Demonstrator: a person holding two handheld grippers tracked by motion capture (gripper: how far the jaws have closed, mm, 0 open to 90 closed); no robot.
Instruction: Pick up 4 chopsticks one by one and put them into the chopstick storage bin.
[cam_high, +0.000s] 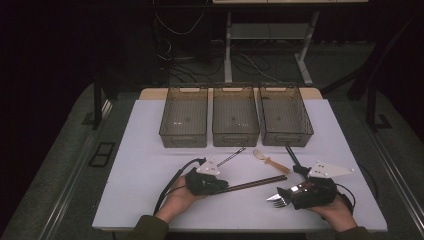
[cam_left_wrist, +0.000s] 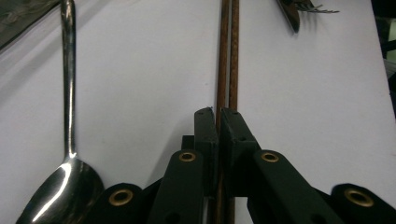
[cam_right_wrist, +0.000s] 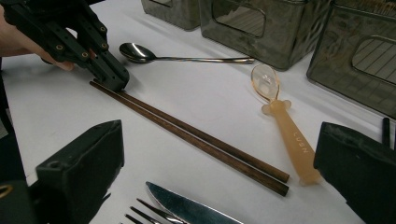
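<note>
A pair of dark brown chopsticks (cam_high: 257, 183) (cam_right_wrist: 196, 140) lies side by side on the white table (cam_high: 145, 175). My left gripper (cam_high: 225, 186) (cam_left_wrist: 218, 112) (cam_right_wrist: 114, 79) is shut on their near end, and the sticks run out between its jaws (cam_left_wrist: 227, 56). My right gripper (cam_high: 287, 196) (cam_right_wrist: 219, 186) is open, its jaws wide apart. A metal fork (cam_high: 279, 202) (cam_right_wrist: 144, 212) and a knife (cam_right_wrist: 187, 207) lie on the table between them, apart from the pads. Both utensils also appear at the far end of the chopsticks, fork (cam_left_wrist: 317, 8) and knife (cam_left_wrist: 289, 11).
Three smoky transparent bins (cam_high: 183, 117) (cam_high: 235, 116) (cam_high: 285, 115) stand in a row at the back. A long metal spoon (cam_high: 231, 156) (cam_left_wrist: 70, 93) (cam_right_wrist: 140, 52) lies beside my left gripper. A translucent orange spoon (cam_high: 270, 161) (cam_right_wrist: 289, 126) lies mid-table, and a black handle (cam_high: 292, 157) near the right bin.
</note>
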